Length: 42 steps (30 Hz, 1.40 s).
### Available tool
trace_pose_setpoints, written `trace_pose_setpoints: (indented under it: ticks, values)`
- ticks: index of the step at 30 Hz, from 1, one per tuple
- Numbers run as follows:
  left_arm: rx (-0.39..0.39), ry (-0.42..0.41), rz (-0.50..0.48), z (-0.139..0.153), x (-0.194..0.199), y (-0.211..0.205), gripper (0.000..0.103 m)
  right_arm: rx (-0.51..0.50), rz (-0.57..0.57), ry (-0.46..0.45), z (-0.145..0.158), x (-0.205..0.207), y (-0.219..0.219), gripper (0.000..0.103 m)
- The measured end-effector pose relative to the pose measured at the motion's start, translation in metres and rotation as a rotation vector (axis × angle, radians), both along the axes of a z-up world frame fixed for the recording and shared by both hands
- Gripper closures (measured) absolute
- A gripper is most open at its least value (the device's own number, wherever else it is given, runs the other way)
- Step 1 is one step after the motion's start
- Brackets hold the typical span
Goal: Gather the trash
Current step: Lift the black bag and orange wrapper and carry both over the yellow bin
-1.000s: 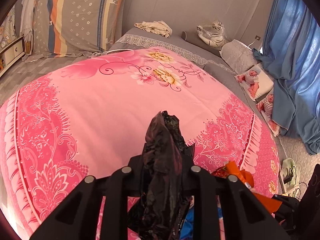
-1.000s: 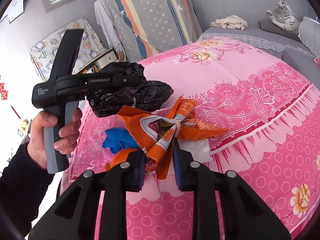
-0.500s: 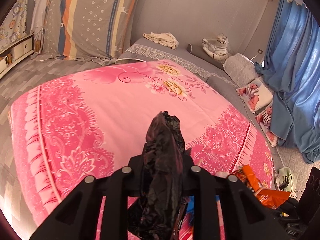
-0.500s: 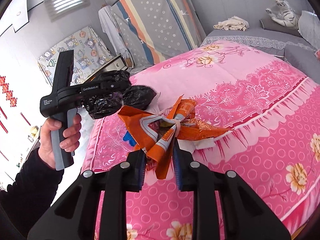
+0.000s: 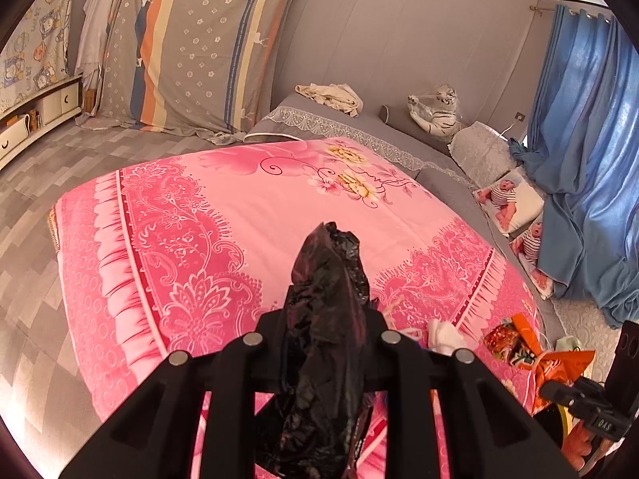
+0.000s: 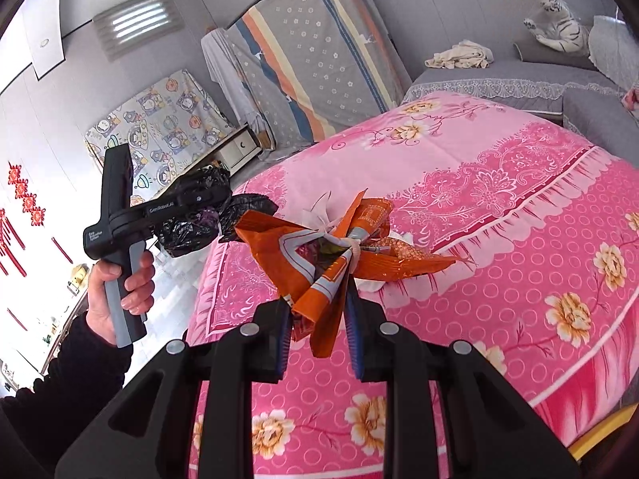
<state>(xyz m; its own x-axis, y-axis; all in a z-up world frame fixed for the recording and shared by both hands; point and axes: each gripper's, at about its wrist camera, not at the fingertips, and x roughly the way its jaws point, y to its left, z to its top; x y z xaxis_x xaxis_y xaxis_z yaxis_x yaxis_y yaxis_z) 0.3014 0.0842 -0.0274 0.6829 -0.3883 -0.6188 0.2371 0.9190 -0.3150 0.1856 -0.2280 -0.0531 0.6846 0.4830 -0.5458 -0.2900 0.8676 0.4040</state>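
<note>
Left wrist view: close behind the left gripper [image 5: 325, 319], angled down across the pink quilt [image 5: 239, 215] toward the grey headboard end and blue curtain [image 5: 579, 127]. Right wrist view: close behind the right gripper [image 6: 319, 331], looking down from the quilt's other side, leftward. Shared: quilt, striped mattress [image 5: 199, 40], toy tiger [image 6: 559, 28], probably the same orange wrappers [image 6: 319, 255].

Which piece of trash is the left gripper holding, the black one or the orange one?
The crumpled black plastic bag, pinched in the left gripper; the orange wrappers sit in the right gripper.
</note>
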Motion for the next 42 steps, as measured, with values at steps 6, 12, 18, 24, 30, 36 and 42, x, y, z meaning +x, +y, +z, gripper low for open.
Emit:
trace_pose_setpoints:
  ticks: [6,12,18,24,30,36,42]
  values:
    - [-0.004,-0.023,-0.031,0.003,-0.028,-0.006,0.082,0.029,0.003,0.005,0.001,-0.014,-0.007,0.081]
    - [-0.001,-0.031,-0.082,0.001,-0.052,-0.021,0.082,0.045,-0.014,0.005,0.001,-0.029,-0.019,0.081]
    - [0.001,-0.042,-0.137,0.001,-0.069,-0.043,0.082,0.064,-0.052,0.0,0.002,-0.045,-0.039,0.081]
    - [-0.001,-0.052,-0.203,0.006,-0.083,-0.069,0.082,0.073,-0.102,-0.012,0.004,-0.062,-0.06,0.081]
    - [-0.001,-0.071,-0.275,0.011,-0.097,-0.099,0.082,0.076,-0.166,-0.026,0.006,-0.078,-0.083,0.081]
    - [-0.011,-0.083,-0.351,0.016,-0.108,-0.13,0.082,0.061,-0.237,-0.05,0.011,-0.092,-0.106,0.081]
    - [-0.024,-0.092,-0.432,0.02,-0.122,-0.162,0.082,0.049,-0.323,-0.072,0.013,-0.115,-0.135,0.081]
